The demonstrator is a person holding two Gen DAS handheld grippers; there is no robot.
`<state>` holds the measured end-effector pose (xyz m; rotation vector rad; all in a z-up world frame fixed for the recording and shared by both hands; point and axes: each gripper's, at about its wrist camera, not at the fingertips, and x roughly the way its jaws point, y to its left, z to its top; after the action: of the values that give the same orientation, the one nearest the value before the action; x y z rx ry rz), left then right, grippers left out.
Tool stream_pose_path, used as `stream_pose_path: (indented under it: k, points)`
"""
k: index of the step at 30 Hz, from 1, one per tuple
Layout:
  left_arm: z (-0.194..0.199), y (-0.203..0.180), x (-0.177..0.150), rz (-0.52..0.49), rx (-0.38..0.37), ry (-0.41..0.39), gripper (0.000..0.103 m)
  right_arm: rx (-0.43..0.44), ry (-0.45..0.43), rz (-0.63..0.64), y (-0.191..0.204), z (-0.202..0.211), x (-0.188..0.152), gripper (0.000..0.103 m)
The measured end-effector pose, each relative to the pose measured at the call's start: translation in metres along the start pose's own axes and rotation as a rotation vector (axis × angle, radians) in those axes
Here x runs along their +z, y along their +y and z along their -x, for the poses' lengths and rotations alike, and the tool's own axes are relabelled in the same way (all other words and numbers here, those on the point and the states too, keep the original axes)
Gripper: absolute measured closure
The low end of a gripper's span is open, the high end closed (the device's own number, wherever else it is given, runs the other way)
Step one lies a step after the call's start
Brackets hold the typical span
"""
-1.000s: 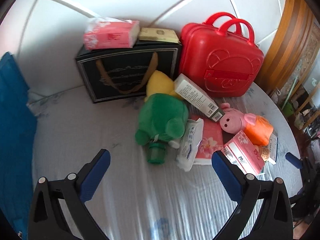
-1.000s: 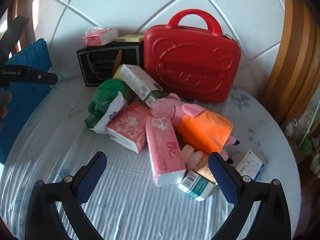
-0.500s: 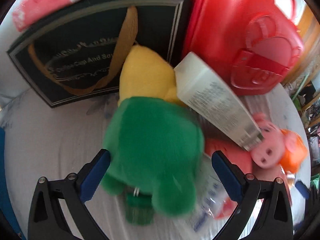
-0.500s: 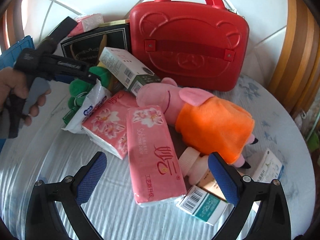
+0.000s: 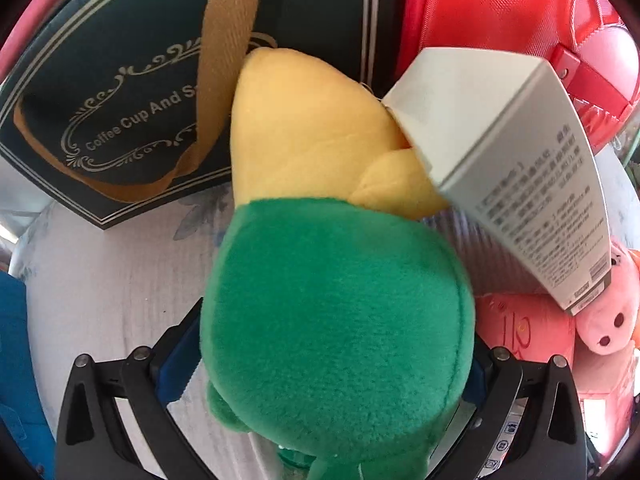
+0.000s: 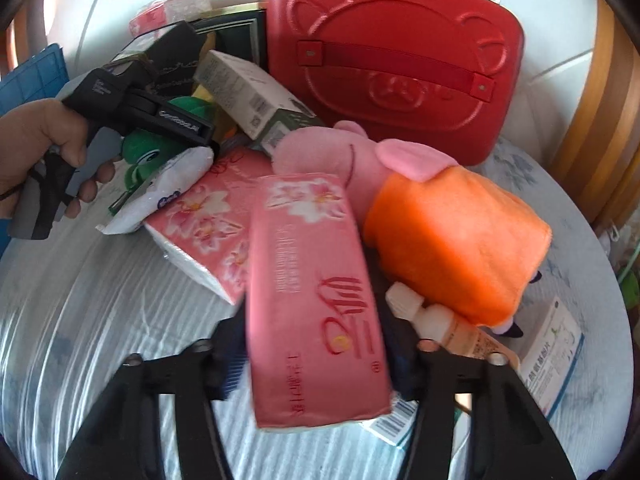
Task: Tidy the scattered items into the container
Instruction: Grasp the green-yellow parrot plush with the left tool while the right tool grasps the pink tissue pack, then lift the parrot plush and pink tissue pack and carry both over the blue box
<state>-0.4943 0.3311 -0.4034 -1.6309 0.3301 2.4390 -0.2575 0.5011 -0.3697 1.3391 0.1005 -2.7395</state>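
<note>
A green and yellow plush toy (image 5: 336, 320) fills the left wrist view. It lies between the closing jaws of my left gripper (image 5: 336, 332). The blue left pad (image 5: 176, 364) stands at its flank with a thin sliver of cloth showing between, and the plush hides the right pad. In the right wrist view, the closing jaws of my right gripper (image 6: 320, 344) have a pink tissue pack (image 6: 316, 300) between them. Both pads are against the pack's long sides. A blue crate (image 6: 36, 80) stands at the far left.
A white box (image 5: 532, 184) leans on the plush. Behind stand a dark gift bag (image 5: 120, 100) and a red case (image 6: 392, 60). A pig plush (image 6: 452, 232), a second tissue pack (image 6: 204, 224), a wipes pack (image 6: 160, 192), a small bottle (image 6: 436, 320) and a white carton (image 6: 556, 348) crowd the bedsheet. A hand (image 6: 44, 148) holds the left gripper.
The left gripper came down and forward over the green plush, which now fills its view. The right gripper sank onto the pink tissue pack and its jaws drew in against it.
</note>
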Motion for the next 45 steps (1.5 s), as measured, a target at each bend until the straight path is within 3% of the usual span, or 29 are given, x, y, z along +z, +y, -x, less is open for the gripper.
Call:
stream_pose_path:
  k: [3,6,26,39,45]
  points:
    - [0.011,0.002,-0.009,0.014,-0.017,-0.04,0.02,0.013,0.003,-0.012,0.002,0.005,-0.001,0.054]
    - [0.024,0.008,-0.02,0.056,-0.046,-0.062,0.025,0.019,0.0,-0.018,0.005,0.013,-0.001,0.054]
    - [0.12,0.043,-0.117,0.161,-0.16,-0.071,0.025,0.068,-0.009,0.01,0.05,0.096,-0.005,0.054]
    - [0.22,0.074,-0.159,0.147,-0.19,-0.138,0.025,0.045,-0.051,-0.006,0.071,0.183,0.002,0.054]
    - [0.269,0.065,-0.182,0.095,-0.157,-0.167,0.025,0.051,-0.055,-0.024,0.08,0.221,-0.004,0.054]
